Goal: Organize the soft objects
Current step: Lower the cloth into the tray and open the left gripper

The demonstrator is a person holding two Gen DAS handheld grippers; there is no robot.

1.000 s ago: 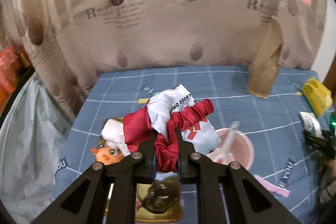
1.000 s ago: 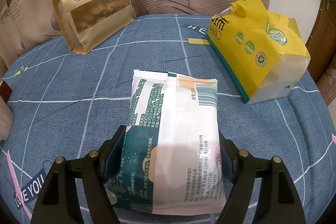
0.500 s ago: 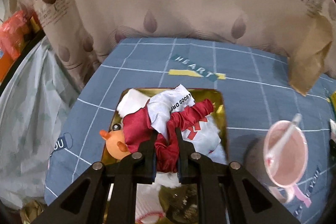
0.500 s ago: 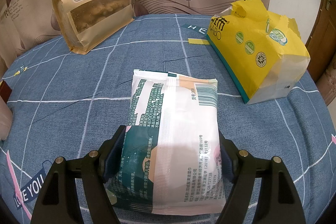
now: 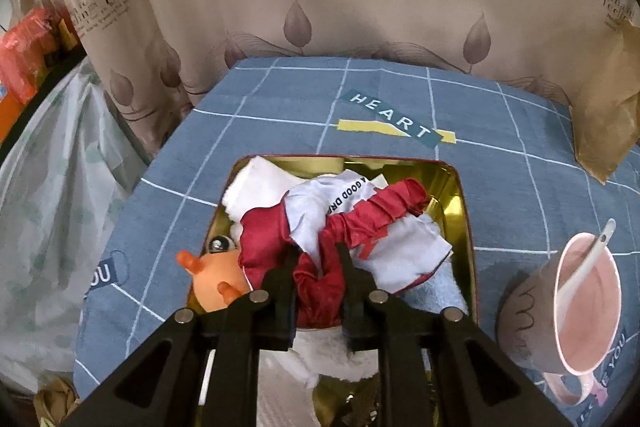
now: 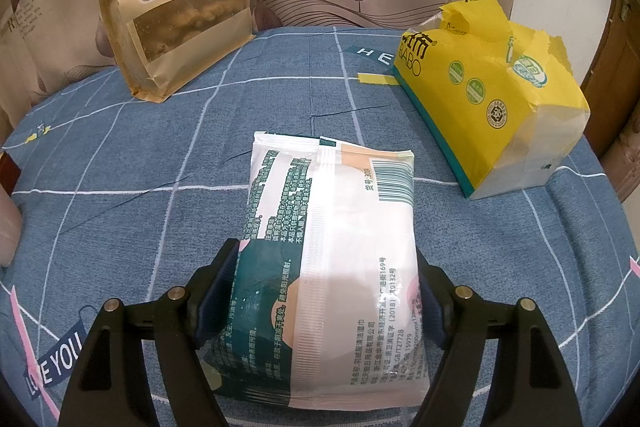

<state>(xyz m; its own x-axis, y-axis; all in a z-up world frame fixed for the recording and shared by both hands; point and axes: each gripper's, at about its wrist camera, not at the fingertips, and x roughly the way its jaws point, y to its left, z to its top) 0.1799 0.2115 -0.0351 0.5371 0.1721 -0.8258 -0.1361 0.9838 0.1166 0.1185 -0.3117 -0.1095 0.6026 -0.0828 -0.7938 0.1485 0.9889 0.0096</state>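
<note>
In the left wrist view, the left gripper (image 5: 318, 269) sits low over a gold tin (image 5: 460, 211), its jaws narrow and just now easing apart, with a bunched fold of red cloth (image 5: 320, 283) still caught between the pads. That red cloth belongs to a red and white garment (image 5: 360, 223) heaped in the tin, its white panel printed with dark letters. Below the jaws lies a white fluffy piece (image 5: 320, 359), to the right a pale blue towel (image 5: 436, 293), and to the left an orange toy (image 5: 218, 273) pokes over the tin's rim. A white cloth (image 5: 256, 183) fills the tin's far left corner. The tin rests on a blue checked sheet (image 5: 280, 107); to its right stands a pink cup (image 5: 576, 311) with a white spoon (image 5: 588, 259) in it, and beyond hangs a beige leaf-print curtain (image 5: 360, 7). In the right wrist view, the right gripper (image 6: 328, 291) stands wide, its pads pressed on both sides of a wipes pack (image 6: 340, 247) that lies flat on the sheet. Farther off, a yellow tissue pack (image 6: 480, 99) sits to the right, and a brown snack bag (image 6: 176, 7) stands upright at the far left against the curtain.
</note>
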